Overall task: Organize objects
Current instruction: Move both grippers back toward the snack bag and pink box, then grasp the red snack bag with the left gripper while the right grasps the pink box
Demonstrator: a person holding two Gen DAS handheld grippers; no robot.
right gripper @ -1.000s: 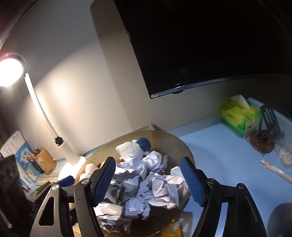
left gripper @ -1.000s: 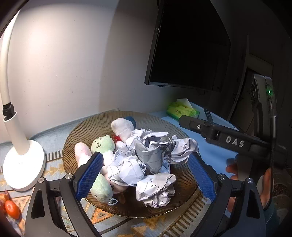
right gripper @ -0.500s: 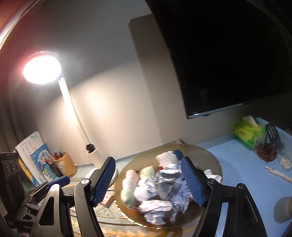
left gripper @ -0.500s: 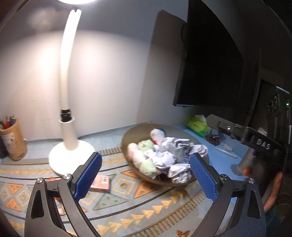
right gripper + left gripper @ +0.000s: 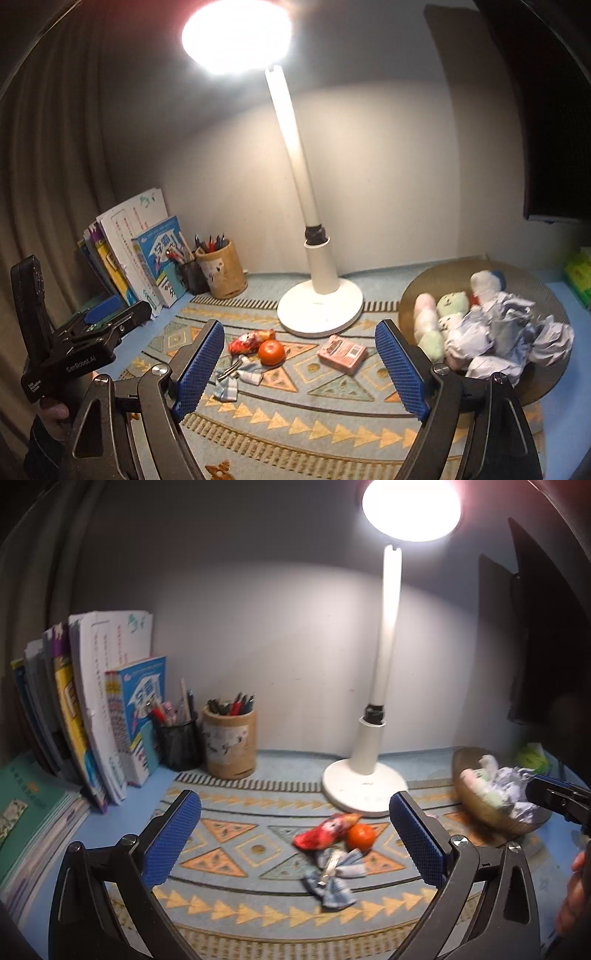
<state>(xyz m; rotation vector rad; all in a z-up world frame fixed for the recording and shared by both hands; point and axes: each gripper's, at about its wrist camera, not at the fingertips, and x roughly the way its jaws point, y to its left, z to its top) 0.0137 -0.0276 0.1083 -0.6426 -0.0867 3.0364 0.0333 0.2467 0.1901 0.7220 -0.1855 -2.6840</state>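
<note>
Right wrist: bare mat (image 5: 314, 413) under opening right tongs (image 5: 300, 365) (empty).

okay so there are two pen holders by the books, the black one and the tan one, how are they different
The black pen holder is dark see-through mesh; the tan pen holder is solid-walled with a pale printed band. The black one stands right beside the books; the tan one stands on its other side, nearer the lamp. The tan one looks wider. Both stand upright by the wall and are full of pens and pencils.
</note>
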